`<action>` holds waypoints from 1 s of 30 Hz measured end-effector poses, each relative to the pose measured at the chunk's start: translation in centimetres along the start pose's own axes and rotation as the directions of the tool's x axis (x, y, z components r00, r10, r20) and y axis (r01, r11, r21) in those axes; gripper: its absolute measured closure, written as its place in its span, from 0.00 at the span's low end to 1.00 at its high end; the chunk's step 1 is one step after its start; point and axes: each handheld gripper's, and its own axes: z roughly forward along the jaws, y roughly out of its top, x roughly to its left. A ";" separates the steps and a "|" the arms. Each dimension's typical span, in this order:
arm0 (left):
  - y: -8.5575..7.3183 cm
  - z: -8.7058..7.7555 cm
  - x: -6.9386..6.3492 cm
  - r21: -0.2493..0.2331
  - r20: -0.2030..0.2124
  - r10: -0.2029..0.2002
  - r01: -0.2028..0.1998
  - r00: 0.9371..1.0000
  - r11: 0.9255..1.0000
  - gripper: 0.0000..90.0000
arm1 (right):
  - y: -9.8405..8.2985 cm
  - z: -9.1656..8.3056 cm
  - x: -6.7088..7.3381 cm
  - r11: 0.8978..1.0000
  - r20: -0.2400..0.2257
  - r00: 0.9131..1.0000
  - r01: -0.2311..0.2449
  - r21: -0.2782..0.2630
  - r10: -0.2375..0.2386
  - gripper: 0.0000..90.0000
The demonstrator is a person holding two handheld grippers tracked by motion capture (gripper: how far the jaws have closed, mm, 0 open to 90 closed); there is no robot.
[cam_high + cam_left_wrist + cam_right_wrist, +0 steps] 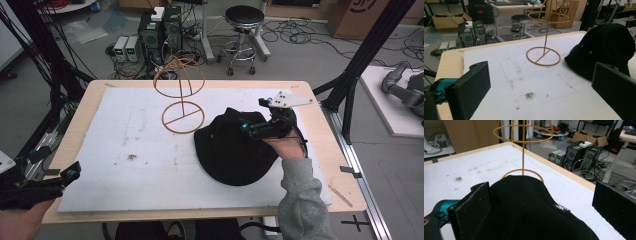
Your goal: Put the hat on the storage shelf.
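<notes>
A black cap (235, 150) lies on the right half of the white foam board (125, 150); it also appears as the cap (606, 47) in the left gripper view. A gold wire hat stand (182, 100) rises just left of it, its base ring touching the cap's edge. My right gripper (252, 114) hovers over the cap's far right side, open, with the cap (529, 207) between and below its jaws and the stand (523, 157) straight ahead. My left gripper (70, 175) stays at the table's near left corner, open and holding nothing, facing the stand (546, 37).
The board covers most of a wooden table (75, 125). Black frame posts (350, 95) stand off the right edge. Beyond the far edge are a stool (243, 20) and computer towers (160, 30) amid floor cables. A small dirt smudge (131, 157) marks the board.
</notes>
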 end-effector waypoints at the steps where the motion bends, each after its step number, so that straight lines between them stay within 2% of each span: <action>1: 0.0 0.0 -0.1 0.000 0.000 -0.001 0.001 1.000 1.000 0.03 | 0.0 0.2 0.0 1.000 -0.002 1.000 0.002 0.002 -0.002 0.02; 9: -0.1 0.0 -0.1 0.003 0.001 -0.001 0.001 1.000 1.000 0.03 | -0.3 1.7 0.5 0.999 -0.036 0.999 0.020 0.050 -0.018 0.06; 12: -0.1 0.0 -0.1 0.007 0.003 -0.002 0.002 1.000 1.000 0.03 | -0.5 1.9 0.5 0.999 -0.041 0.999 0.016 0.047 -0.014 0.09; 16: -0.1 0.1 -0.1 0.009 0.002 -0.001 0.001 1.000 1.000 0.03 | -0.8 2.1 0.4 0.998 -0.063 0.998 0.028 0.052 -0.024 0.31; 20: -0.2 0.1 0.0 0.008 0.000 -0.003 0.003 1.000 1.000 0.03 | -0.8 2.0 0.3 0.998 -0.071 0.997 0.023 0.057 -0.019 0.41; 26: -0.2 0.2 0.0 0.010 0.002 -0.003 0.003 1.000 1.000 0.03 | -1.0 1.9 0.2 0.996 -0.096 0.995 0.037 0.078 -0.029 0.64; 28: -0.2 0.2 0.0 0.011 0.000 -0.006 0.006 1.000 1.000 0.03 | -1.1 1.9 0.2 0.996 -0.097 0.995 0.044 0.081 -0.036 0.75; 30: -0.2 0.3 0.0 0.012 0.002 -0.004 0.004 1.000 1.000 0.03 | -1.2 1.9 0.2 0.995 -0.094 0.995 0.041 0.087 -0.033 0.78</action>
